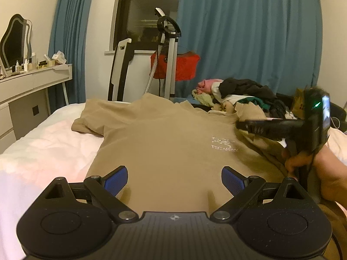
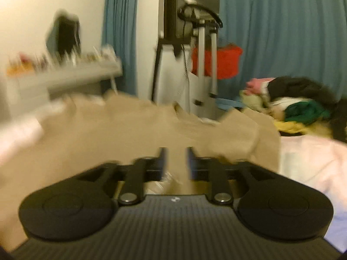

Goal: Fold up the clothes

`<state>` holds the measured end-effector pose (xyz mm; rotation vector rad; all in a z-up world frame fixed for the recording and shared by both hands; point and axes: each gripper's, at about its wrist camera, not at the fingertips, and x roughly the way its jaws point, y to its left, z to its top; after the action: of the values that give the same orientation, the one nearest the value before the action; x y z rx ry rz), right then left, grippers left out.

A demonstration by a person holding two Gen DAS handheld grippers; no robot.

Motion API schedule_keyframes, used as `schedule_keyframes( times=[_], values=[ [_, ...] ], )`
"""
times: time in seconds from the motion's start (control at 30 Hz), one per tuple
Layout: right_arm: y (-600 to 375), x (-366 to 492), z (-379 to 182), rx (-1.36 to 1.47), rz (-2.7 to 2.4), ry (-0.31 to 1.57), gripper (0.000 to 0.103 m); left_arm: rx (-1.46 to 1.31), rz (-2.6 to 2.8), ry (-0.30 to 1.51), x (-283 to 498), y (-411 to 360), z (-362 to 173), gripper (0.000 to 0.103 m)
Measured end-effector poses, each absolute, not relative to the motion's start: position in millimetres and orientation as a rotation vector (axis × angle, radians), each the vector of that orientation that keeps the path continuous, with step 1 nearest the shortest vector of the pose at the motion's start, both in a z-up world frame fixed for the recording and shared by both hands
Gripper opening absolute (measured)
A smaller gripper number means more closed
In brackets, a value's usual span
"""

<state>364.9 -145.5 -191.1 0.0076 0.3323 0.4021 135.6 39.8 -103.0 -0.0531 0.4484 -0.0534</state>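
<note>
A tan T-shirt [image 1: 160,138] is lying flat on the white bed [image 1: 43,143], long axis running away toward the window, collar at the far end. The left tool [image 1: 174,178] is hovering wide above its hem. The right tool [image 2: 176,160] is pinching a fold of it (blurred). A clothes pile [image 1: 245,95] is sitting beyond the right sleeve.

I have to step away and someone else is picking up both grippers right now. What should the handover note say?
Left gripper: open, empty, over the hem of the tan T-shirt.
Right gripper: shut on a pinch of the T-shirt at its right side; that view is motion-blurred.
T-shirt lies logo-up on the white bed, one sleeve spread out.
Done: shirt mostly laid out. No finished fold visible.
Left: all folds, then the clothes pile behind.
</note>
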Motion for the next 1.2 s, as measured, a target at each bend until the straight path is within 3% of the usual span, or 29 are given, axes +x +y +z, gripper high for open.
schedule_keyframes(
  times=[0.03,0.07,0.27,0.4,0.63,0.67,0.7,0.73,1.0,1.2],
  values=[
    [-157.2,363.2,-185.0,0.085,0.398,0.301,0.07,-0.054,-0.054,0.447,135.0,40.0,-102.5,0.095],
    [-168.9,361.5,-178.9,0.163,0.393,0.27,0.076,-0.056,-0.054,0.446,134.3,40.3,-102.1,0.095],
    [-252.5,368.1,-176.7,0.594,0.184,0.24,0.075,-0.075,-0.058,0.465,135.3,42.3,-104.3,0.095],
    [-271.4,380.5,-200.5,0.627,0.16,0.334,0.052,-0.078,-0.061,0.478,138.1,40.8,-107.8,0.095],
    [-239.5,394.2,-223.9,0.59,0.275,0.415,0.049,-0.056,-0.069,0.498,142.8,36.2,-115.9,0.095],
    [-233.9,392.5,-224.5,0.56,0.258,0.411,0.044,-0.051,-0.069,0.5,143.4,35.5,-117.1,0.095],
    [-228.4,390.7,-225.1,0.53,0.241,0.408,0.026,-0.047,-0.068,0.502,144.2,34.8,-118.1,0.095],
    [-223.0,388.9,-225.6,0.501,0.224,0.404,0.016,-0.043,-0.067,0.503,144.9,34.3,-119.0,0.095],
    [-264.8,359.8,-167.8,0.427,0.048,0.178,0.011,-0.041,-0.063,0.5,145.1,34.3,-120.1,0.095],
    [-329.2,350.2,-152.4,0.325,-0.253,0.241,0.013,-0.029,-0.07,0.497,143.1,30.6,-120.3,0.095]
  ],
)
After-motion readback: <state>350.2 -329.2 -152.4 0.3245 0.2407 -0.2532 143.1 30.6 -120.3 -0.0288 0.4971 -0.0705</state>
